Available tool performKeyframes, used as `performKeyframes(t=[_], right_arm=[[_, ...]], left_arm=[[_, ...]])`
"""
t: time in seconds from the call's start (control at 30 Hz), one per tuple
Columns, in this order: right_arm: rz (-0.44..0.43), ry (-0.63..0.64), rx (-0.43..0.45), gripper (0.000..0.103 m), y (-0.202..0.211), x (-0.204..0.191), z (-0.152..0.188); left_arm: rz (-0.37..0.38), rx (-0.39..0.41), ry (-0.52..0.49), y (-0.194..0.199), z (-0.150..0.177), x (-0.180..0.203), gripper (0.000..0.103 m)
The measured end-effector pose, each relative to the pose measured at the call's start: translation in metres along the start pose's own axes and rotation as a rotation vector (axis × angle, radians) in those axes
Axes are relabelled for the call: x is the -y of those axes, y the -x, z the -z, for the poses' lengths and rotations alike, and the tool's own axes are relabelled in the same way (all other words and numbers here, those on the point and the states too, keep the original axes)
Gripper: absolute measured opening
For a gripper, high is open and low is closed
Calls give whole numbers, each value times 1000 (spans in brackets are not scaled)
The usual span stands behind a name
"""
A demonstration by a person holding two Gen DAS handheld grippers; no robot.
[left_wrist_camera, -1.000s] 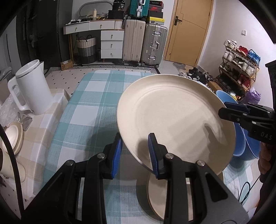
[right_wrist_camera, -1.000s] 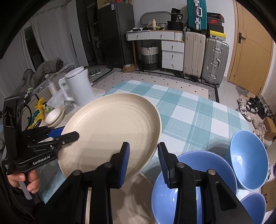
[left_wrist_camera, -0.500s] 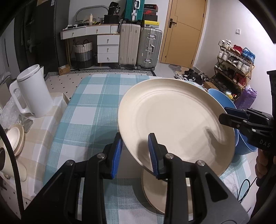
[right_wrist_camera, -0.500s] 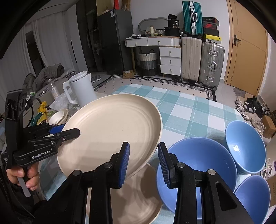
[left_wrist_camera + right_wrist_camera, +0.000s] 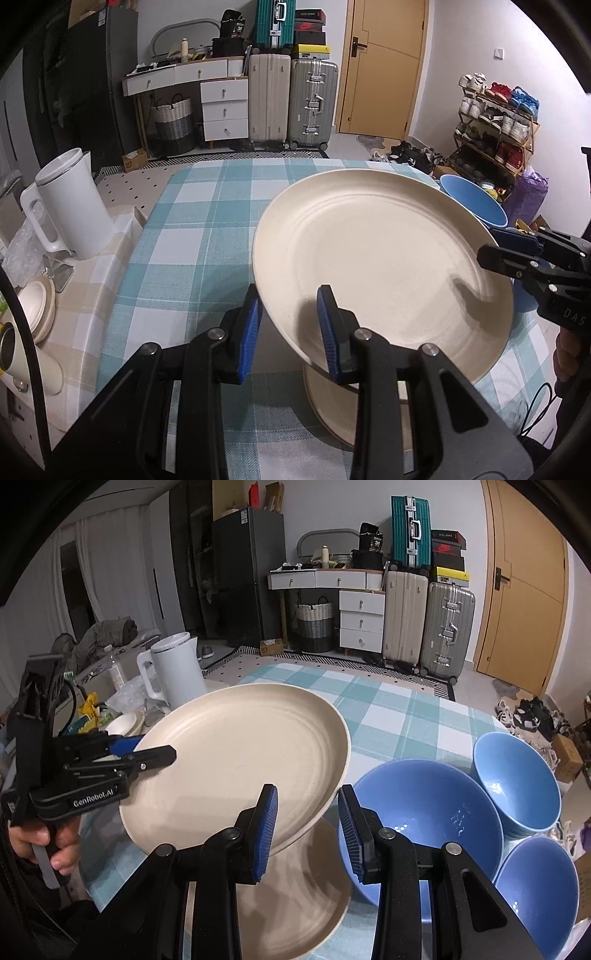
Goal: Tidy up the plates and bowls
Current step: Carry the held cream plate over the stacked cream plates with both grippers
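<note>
A large cream plate (image 5: 380, 258) hangs tilted in the air above the checked tablecloth; it also shows in the right wrist view (image 5: 240, 764). My left gripper (image 5: 290, 325) is shut on its near rim. My right gripper (image 5: 306, 823) is shut on the opposite rim, and it shows in the left wrist view (image 5: 509, 254) at the plate's right edge. A second cream plate (image 5: 295, 893) lies flat on the table under the held one. Three blue bowls stand to the right: a large one (image 5: 424, 812) and two smaller ones (image 5: 517, 782) (image 5: 535, 886).
A white kettle (image 5: 70, 206) stands on a side surface left of the table, with small cream dishes (image 5: 37, 310) near it. The blue-checked tablecloth (image 5: 207, 221) stretches away ahead. Suitcases, drawers and a shoe rack stand beyond the table.
Both grippers have lifted the plate higher above the table, and its tilt has eased a little. The grip on both rims is unchanged.
</note>
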State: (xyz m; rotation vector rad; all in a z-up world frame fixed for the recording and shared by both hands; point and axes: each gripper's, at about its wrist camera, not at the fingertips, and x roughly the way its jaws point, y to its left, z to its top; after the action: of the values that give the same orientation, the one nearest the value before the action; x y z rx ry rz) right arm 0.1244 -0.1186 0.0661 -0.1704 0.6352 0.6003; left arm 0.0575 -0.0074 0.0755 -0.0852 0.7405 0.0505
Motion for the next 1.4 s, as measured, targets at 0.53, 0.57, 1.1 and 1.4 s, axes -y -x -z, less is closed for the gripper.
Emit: performKeyframes(t=[0.53,0.57,1.1,1.4], right_arm=[[-25,-18,116,36,20,-2,44],[-29,-16,126,36,22,-3,47],[-25,-41,76,36,10,-17,95],[-16,-64,25,36,-1,-16,111]], left_arm=[[37,62,-41,3,34,0,27],[40,66,-47,4,38,0,27],[38,28,-103,-12,79,2,27],[28,5,-111,-28,90,5,27]])
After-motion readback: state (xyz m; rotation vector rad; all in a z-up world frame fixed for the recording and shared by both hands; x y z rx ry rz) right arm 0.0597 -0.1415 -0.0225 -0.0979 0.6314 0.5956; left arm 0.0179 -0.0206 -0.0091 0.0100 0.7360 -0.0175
